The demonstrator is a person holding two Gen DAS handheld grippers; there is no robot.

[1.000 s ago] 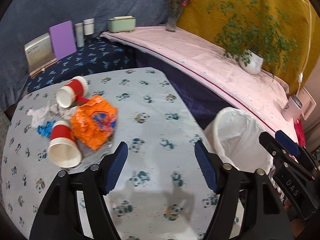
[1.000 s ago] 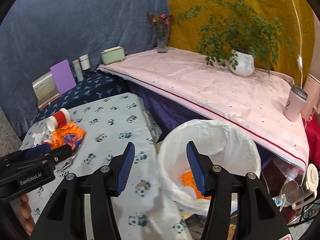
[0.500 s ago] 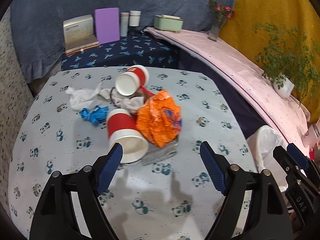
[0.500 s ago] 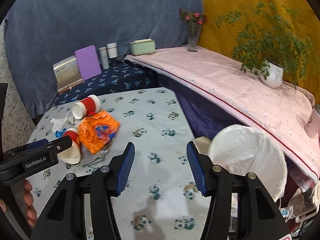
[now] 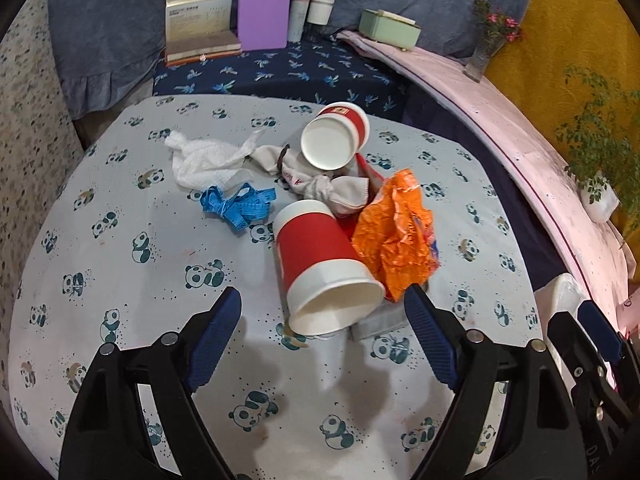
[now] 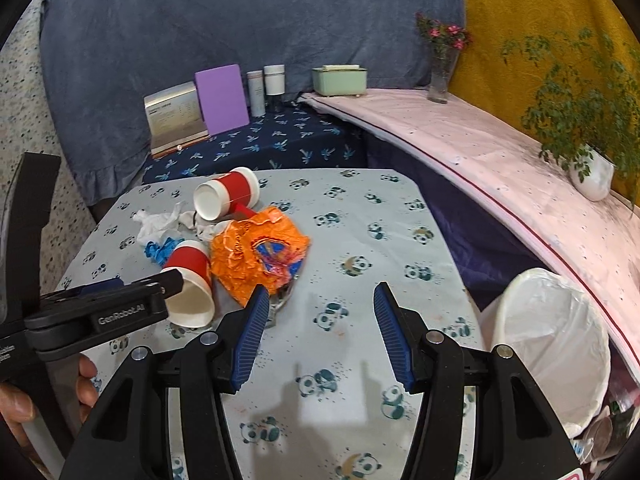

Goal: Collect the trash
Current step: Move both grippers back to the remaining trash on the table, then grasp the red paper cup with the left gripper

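A trash pile lies on the panda-print table [image 5: 120, 280]. A near red paper cup [image 5: 320, 264] lies on its side, mouth toward me; it also shows in the right wrist view [image 6: 190, 280]. A far red cup [image 5: 336, 136] [image 6: 226, 196], an orange crumpled wrapper [image 5: 396, 232] [image 6: 260, 256], a white tissue [image 5: 204, 156], a blue tape [image 5: 236, 204] and a grey cloth [image 5: 340, 192] lie around it. My left gripper [image 5: 322, 340] is open, just short of the near cup. My right gripper [image 6: 318, 332] is open and empty over the table, right of the pile.
A white-lined trash bin [image 6: 552, 340] stands off the table's right edge. Behind, a dark blue shelf holds a book box [image 5: 198, 20], a purple board [image 5: 264, 14] and bottles. A pink ledge carries a green box [image 5: 390, 32], a vase and a potted plant [image 6: 588, 160].
Both grippers have swung left from the bin toward the trash pile. The left gripper has closed in on the near red cup. Both stay open.
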